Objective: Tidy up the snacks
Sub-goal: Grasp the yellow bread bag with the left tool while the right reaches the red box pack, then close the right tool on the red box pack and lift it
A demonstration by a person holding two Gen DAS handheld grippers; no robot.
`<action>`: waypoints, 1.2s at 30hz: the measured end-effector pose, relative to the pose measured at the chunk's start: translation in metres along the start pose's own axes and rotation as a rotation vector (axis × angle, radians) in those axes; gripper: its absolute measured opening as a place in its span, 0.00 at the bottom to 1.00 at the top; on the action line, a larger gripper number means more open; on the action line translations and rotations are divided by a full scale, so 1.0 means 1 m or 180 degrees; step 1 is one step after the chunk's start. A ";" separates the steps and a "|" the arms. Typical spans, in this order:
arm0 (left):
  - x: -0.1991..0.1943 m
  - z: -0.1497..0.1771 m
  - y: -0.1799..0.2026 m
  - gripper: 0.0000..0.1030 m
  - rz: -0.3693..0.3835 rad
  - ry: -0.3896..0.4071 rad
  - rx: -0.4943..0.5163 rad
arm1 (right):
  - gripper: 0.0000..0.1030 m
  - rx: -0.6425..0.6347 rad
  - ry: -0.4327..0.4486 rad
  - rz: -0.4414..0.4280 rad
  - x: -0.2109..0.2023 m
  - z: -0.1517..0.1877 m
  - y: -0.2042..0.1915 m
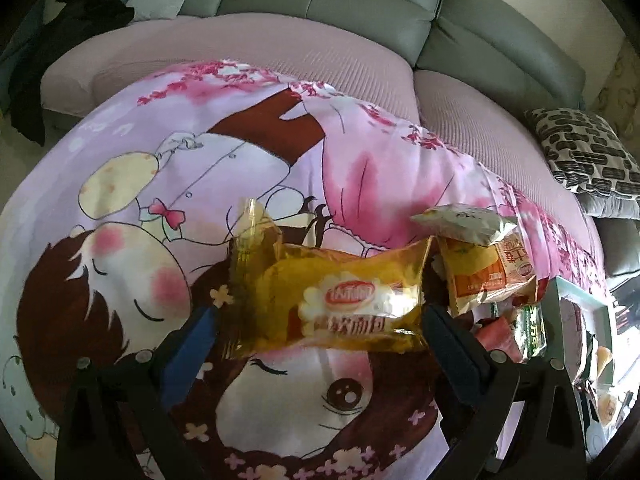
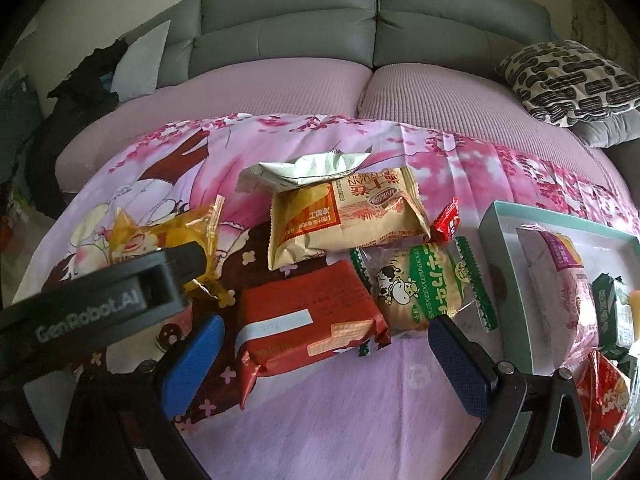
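Observation:
My left gripper (image 1: 320,320) is shut on a yellow bread packet (image 1: 336,292) and holds it above the cartoon bedsheet (image 1: 160,184); it also shows in the right wrist view (image 2: 160,236). My right gripper (image 2: 324,340) is open and empty, just above a red packet (image 2: 304,320). Beside that lie a green cow-print biscuit packet (image 2: 420,288), a cream and orange packet (image 2: 344,220), a silver packet (image 2: 312,168) and a small red packet (image 2: 448,220). A pale green box (image 2: 500,248) at the right holds several packets.
A grey sofa (image 2: 360,32) with pink seat covers stands behind the sheet. A black-and-white patterned cushion (image 2: 568,80) lies at the right. Dark clothes (image 2: 80,88) lie at the left end.

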State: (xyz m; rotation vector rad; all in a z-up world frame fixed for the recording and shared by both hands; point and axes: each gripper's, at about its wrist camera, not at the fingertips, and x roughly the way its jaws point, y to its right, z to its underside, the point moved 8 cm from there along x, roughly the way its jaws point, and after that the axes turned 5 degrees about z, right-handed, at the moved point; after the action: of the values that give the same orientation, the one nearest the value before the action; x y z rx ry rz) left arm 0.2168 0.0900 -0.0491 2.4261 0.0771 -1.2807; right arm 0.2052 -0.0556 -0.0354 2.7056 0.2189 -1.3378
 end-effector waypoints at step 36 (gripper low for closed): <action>-0.019 0.016 -0.027 0.76 -0.0220 -0.0111 -0.0316 | 0.48 0.0064 -0.0320 -0.0132 -0.008 0.019 0.015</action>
State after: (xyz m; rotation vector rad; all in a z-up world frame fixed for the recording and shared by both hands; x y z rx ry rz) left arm 0.1866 0.1111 -0.0504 2.3345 0.2117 -1.3166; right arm 0.1885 -0.0743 -0.0400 2.6550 0.2545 -1.4905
